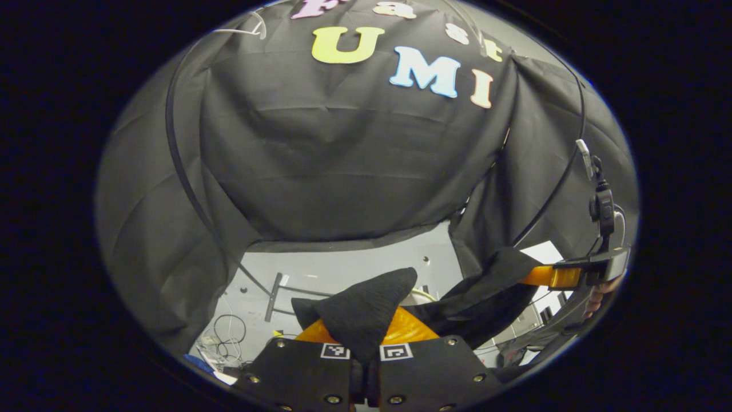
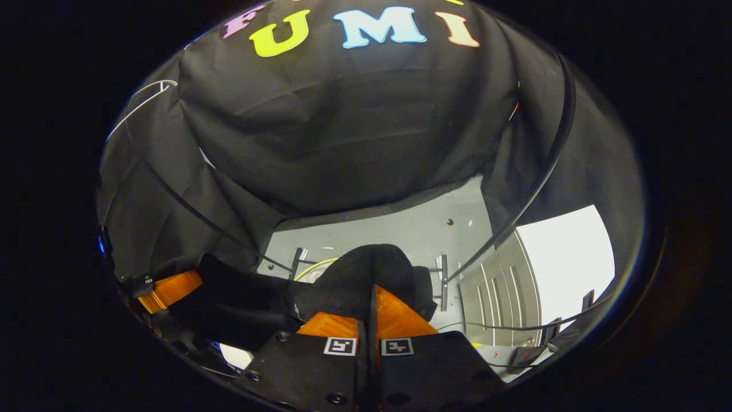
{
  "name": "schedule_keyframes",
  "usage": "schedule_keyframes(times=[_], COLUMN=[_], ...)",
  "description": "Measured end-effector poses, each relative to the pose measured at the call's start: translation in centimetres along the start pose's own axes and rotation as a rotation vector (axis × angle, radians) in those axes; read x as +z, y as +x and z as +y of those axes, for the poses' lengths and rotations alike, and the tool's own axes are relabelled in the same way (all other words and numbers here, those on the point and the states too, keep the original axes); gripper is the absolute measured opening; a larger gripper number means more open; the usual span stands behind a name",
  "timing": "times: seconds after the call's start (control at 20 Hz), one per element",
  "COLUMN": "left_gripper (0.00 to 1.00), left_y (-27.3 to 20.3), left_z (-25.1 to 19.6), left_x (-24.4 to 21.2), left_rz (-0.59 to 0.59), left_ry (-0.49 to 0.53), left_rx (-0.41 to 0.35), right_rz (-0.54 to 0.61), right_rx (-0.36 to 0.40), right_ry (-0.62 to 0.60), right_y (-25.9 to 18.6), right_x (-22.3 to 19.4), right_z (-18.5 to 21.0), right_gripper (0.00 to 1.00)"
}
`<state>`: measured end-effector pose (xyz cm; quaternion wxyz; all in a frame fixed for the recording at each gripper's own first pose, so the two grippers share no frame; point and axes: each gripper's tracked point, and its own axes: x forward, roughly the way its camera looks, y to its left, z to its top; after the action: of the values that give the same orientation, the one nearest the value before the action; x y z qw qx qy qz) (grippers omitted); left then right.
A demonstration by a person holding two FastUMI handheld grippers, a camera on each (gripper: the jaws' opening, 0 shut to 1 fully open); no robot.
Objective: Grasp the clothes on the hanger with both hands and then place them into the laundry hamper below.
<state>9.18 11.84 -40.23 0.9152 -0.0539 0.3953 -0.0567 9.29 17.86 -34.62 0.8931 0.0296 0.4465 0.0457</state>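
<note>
Left gripper (image 1: 366, 337) and right gripper (image 2: 370, 320) each pinch the black garment (image 1: 366, 309), which hides their fingertips; its lower part is cut off.

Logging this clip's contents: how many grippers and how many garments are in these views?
Grippers: 2, the left gripper and the right gripper, each with jaws closed on cloth.
Garments: 1, the black garment stretched between them.
Total: 3
</note>
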Motion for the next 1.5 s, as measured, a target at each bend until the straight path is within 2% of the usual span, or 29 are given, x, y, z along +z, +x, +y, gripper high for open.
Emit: schedule_keyframes(times=[0.35,0.5,0.55,0.6,0.65,0.7,0.75,0.8,0.95,1.15,1.3,1.5], left_gripper=[0.03,0.04,0.14,0.17,0.28,0.33,0.37,0.41,0.96,0.96,0.96,0.96], left_y=[1.3,1.6,1.5,1.7,1.5,1.6,1.8,1.8,0.6,-1.9,-4.8,-9.6], left_z=[-0.1,0.1,0.1,0.2,0.4,0.7,0.9,0.8,0.9,0.0,-1.1,-5.2], left_x=[-1.6,-2.8,-2.9,-3.1,-3.2,-3.3,-3.6,-3.7,-3.7,-2.6,-0.8,4.0], left_rz=[0.053,0.089,0.096,0.097,0.102,0.1,0.102,0.101,0.103,0.08,0.03,-0.094], left_ry=[0.019,0.014,0.005,-0.01,-0.023,-0.033,-0.041,-0.047,-0.042,-0.01,0.007,-0.037], left_rx=[0.022,0.029,0.039,0.036,0.038,0.039,0.04,0.035,0.058,0.102,0.183,0.269], right_rz=[0.042,0.068,0.062,0.056,0.055,0.052,0.048,0.04,0.003,-0.052,-0.095,-0.242], right_rx=[0.003,0.039,0.05,0.065,0.064,0.078,0.086,0.089,0.074,0.053,0.049,0.011], right_ry=[-0.019,-0.011,-0.006,-0.002,-0.006,-0.008,-0.013,-0.014,0.001,0.012,-0.008,-0.049], right_y=[0.5,0.6,0.5,0.4,0.3,0.2,-0.2,-0.5,-1.8,-4.2,-6.7,-10.2], right_x=[-1.0,-1.8,-1.6,-1.3,-1.1,-1.1,-1.1,-1.0,-0.5,0.5,1.7,5.2], right_z=[-0.4,-0.2,-0.2,0.4,0.5,0.7,0.7,0.4,-1.2,-4.4,-7.3,-12.0], right_gripper=[0.04,0.12,0.17,0.2,0.28,0.29,0.45,0.55,0.97,0.98,0.98,0.98])
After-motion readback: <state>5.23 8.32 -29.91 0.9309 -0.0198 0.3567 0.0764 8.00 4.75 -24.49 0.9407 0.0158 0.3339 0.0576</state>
